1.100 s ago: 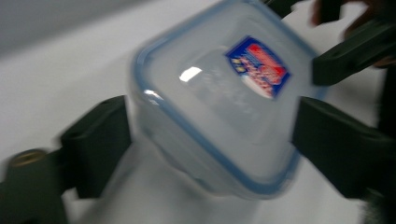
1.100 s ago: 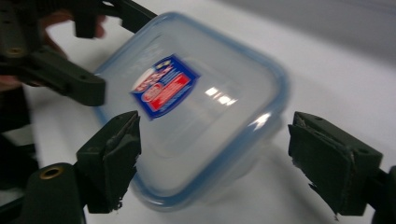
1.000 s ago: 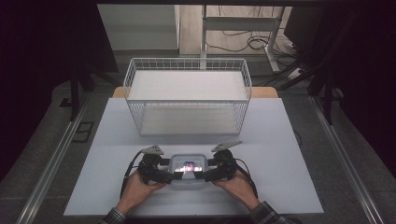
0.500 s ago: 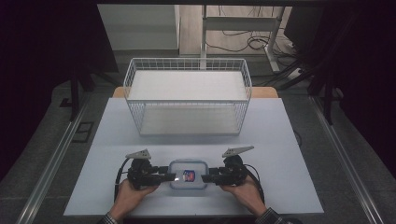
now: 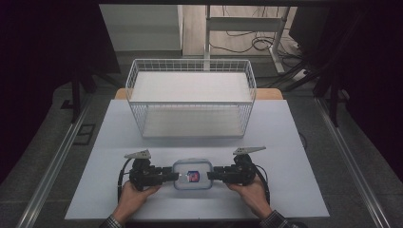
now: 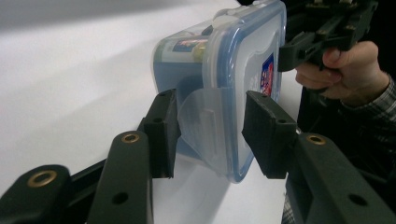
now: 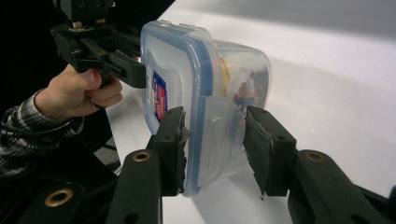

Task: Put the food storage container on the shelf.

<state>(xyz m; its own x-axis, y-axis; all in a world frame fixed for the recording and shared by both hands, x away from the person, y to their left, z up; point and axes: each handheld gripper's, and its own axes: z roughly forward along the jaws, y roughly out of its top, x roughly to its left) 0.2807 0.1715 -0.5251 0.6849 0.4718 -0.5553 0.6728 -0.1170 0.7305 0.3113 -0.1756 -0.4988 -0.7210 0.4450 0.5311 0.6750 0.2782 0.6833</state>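
Observation:
A clear plastic food container with a blue-rimmed lid and a red and blue label lies on the white table near the front edge. My left gripper points at its left end and my right gripper at its right end. In the left gripper view the jaws have just been closing and their pads press on the end latch flap and lid rim of the container. The right gripper view has its jaws, also just closing, clamped on the other latch flap of the container.
A white wire basket with a white floor stands behind the container at mid-table. Bare table surface lies to either side of my hands. Dark floor and metal rails flank the table, and cables lie at the back.
Both grippers have slid outward from the container's middle to its two ends, and their jaws have narrowed onto the end latches. The container has stayed in place.

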